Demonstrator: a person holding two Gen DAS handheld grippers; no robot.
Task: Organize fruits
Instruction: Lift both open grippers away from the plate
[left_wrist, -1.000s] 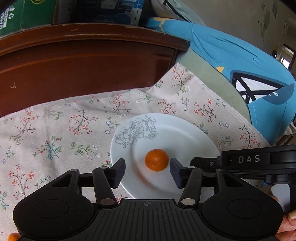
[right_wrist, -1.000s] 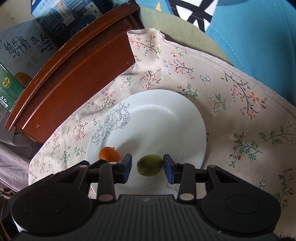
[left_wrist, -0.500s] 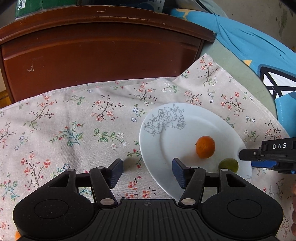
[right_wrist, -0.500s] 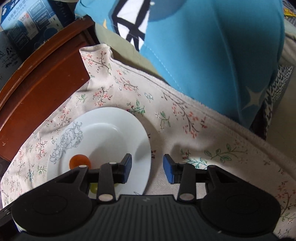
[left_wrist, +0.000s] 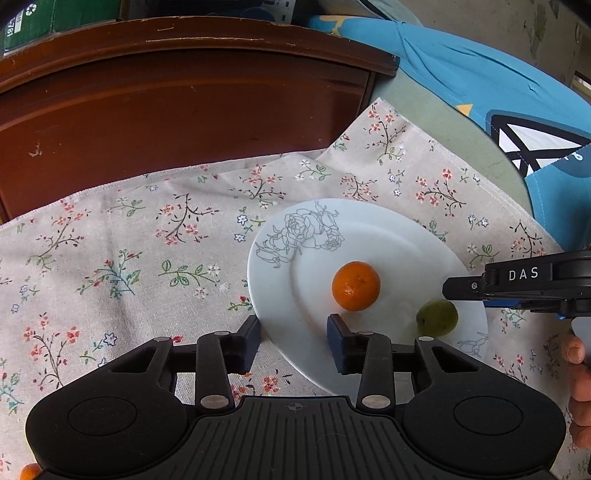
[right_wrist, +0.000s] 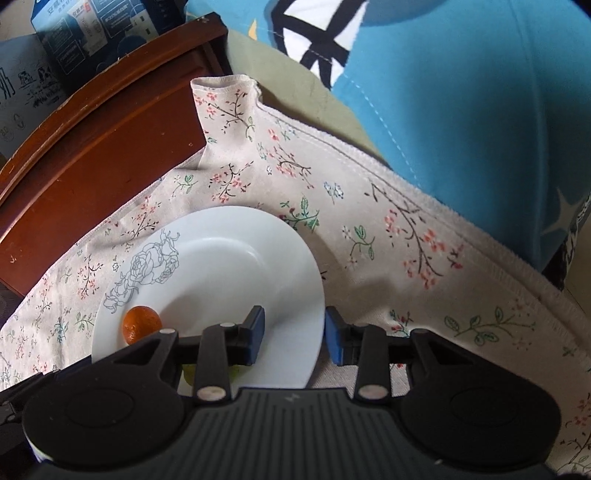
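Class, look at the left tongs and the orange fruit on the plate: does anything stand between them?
Nothing visible does. The left tongs are open over the plate's near rim, and bare plate lies between them and the orange fruit. The green fruit sits off to the right.

Bare floral cloth (left_wrist: 110, 258) lies open left of the plate (left_wrist: 369, 229); the wooden headboard (left_wrist: 184, 103) walls the far side, a blue cushion (right_wrist: 461, 110) crowds the right edge

Soft daylight, faint shadows; sharp centre, strong fisheye bending and dark corners.
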